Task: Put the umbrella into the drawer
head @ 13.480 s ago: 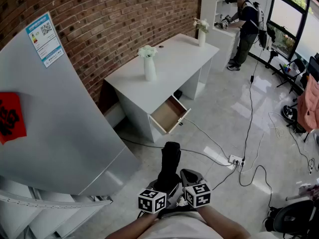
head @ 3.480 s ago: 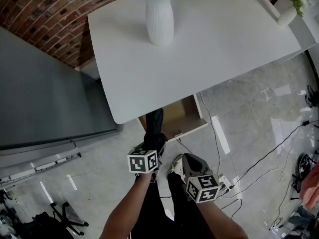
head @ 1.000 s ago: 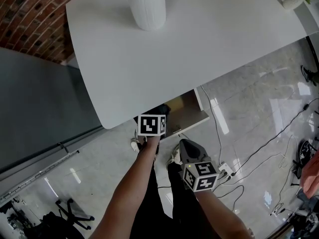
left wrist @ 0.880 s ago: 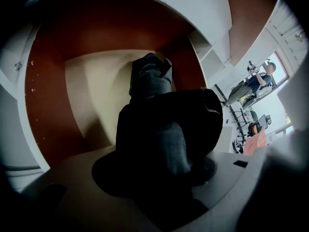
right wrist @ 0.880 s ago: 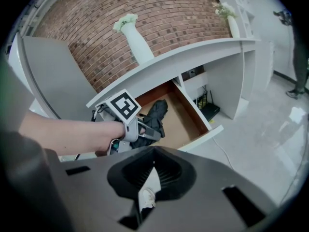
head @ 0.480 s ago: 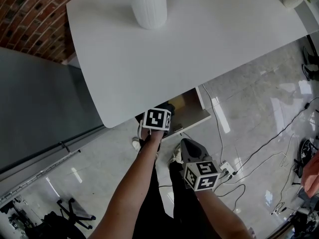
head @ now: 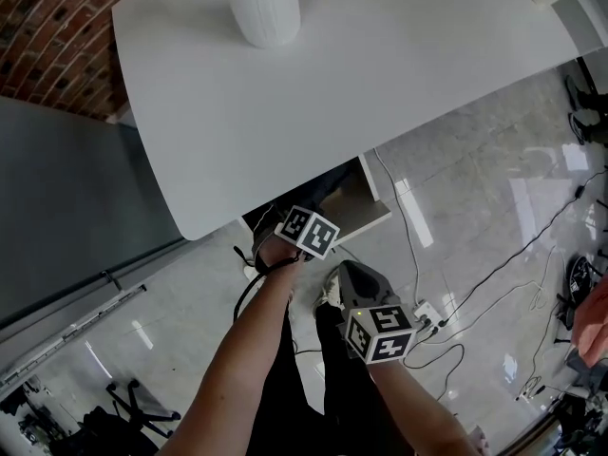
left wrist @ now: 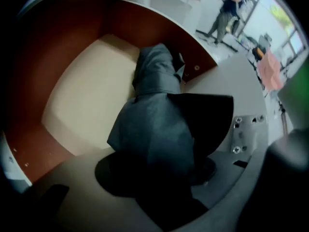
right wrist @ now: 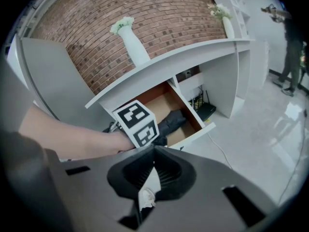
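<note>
The folded dark umbrella reaches from my left gripper down into the open wooden drawer, its far end near the back corner. The jaws point straight down, are closing, and have the umbrella between them. In the head view the left gripper hangs over the drawer under the table edge, and a dark stretch of umbrella shows inside. The right gripper view shows the umbrella lying in the drawer. My right gripper hovers nearer me, shut and holding nothing.
A white table with a ribbed white vase overhangs the drawer. A grey cabinet stands to the left. A power strip and cables lie on the tiled floor to the right. A person stands far off.
My left gripper has sunk lower over the drawer and rolled, its marker cube turning. The umbrella lies deeper in the drawer. The right gripper has stayed put.
</note>
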Demonstrator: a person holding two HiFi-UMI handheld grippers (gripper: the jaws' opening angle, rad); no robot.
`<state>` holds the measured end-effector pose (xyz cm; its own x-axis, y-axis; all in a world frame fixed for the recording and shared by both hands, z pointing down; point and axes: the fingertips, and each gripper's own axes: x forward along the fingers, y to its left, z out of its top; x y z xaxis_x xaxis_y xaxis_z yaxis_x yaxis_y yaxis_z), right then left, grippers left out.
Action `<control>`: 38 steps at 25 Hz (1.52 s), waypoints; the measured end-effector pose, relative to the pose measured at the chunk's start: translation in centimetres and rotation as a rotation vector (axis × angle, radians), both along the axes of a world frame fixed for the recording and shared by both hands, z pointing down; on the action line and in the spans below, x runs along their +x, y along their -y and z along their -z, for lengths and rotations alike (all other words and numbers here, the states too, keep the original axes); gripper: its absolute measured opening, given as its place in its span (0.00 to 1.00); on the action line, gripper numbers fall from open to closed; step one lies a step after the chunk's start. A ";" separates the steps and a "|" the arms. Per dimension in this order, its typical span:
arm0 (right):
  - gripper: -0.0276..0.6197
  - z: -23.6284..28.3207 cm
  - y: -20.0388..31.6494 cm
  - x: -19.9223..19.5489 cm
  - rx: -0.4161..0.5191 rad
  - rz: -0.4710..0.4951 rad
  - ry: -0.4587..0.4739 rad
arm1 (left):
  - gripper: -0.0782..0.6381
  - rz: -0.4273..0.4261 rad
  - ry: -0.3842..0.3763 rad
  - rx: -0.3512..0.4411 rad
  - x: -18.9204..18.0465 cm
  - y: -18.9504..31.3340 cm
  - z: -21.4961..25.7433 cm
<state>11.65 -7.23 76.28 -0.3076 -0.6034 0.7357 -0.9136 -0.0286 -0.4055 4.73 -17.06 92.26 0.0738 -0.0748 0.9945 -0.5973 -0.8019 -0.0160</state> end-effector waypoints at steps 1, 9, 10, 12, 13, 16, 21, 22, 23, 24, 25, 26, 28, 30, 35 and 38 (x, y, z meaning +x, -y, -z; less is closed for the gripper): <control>0.07 0.1 0.0 0.1 0.004 -0.002 0.002 | 0.44 -0.035 0.013 0.015 0.0 0.0 -0.4; 0.07 -0.4 -1.2 1.5 -0.011 -0.030 -0.001 | 0.46 0.004 -0.067 0.045 0.6 0.5 0.5; 0.07 -0.2 -1.2 1.5 -0.007 -0.030 -0.001 | 0.46 0.019 -0.074 0.051 0.5 0.6 0.9; 0.07 0.1 -1.0 1.6 0.001 -0.027 -0.003 | 0.47 0.045 -0.090 0.044 0.5 0.4 1.4; 0.07 0.3 -0.9 1.7 0.004 -0.026 -0.005 | 0.48 0.054 -0.095 0.050 0.5 0.4 1.7; 0.07 0.8 -0.6 1.8 0.013 -0.022 -0.010 | 0.49 0.063 -0.108 0.057 0.4 -0.2 2.5; 0.07 1.8 -0.1 1.4 0.028 -0.008 -0.020 | 0.49 0.101 -0.142 0.057 0.1 -0.6 4.3; 0.07 1.9 -0.1 1.2 0.027 -0.004 -0.022 | 0.49 0.120 -0.152 0.057 -0.1 -0.7 4.8; 0.07 2.1 -0.1 1.0 0.025 0.000 -0.023 | 0.49 0.138 -0.162 0.057 -0.2 -0.8 5.3; 0.07 2.2 -0.2 0.8 0.023 0.003 -0.022 | 0.49 0.152 -0.171 0.060 -0.3 -0.8 5.8; 0.07 2.4 -0.2 0.6 0.021 0.004 -0.020 | 0.49 0.161 -0.179 0.065 -0.4 -0.9 6.4; 0.07 2.7 -0.3 0.4 0.021 0.004 -0.017 | 0.48 0.165 -0.185 0.072 -0.5 -0.8 7.1; 0.07 3.3 -0.2 0.0 0.027 0.003 -0.011 | 0.44 0.171 -0.193 0.090 -0.7 -0.7 8.4; 0.07 4.0 -0.2 -0.6 0.035 0.005 -0.010 | 0.41 0.182 -0.195 0.107 -1.1 -0.6 9.7; 0.07 5.2 -0.8 -2.1 0.022 0.053 -0.041 | 0.31 0.256 -0.214 0.133 -2.8 -2.2 12.5; 0.07 6.6 -1.1 -2.3 0.026 0.048 -0.034 | 0.23 0.304 -0.231 0.149 -3.1 -3.4 14.8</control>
<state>9.39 -6.13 69.67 -0.3119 -0.6077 0.7304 -0.9270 0.0262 -0.3741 1.62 -13.68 77.48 0.2461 -0.2698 0.9309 -0.8081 -0.5875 0.0434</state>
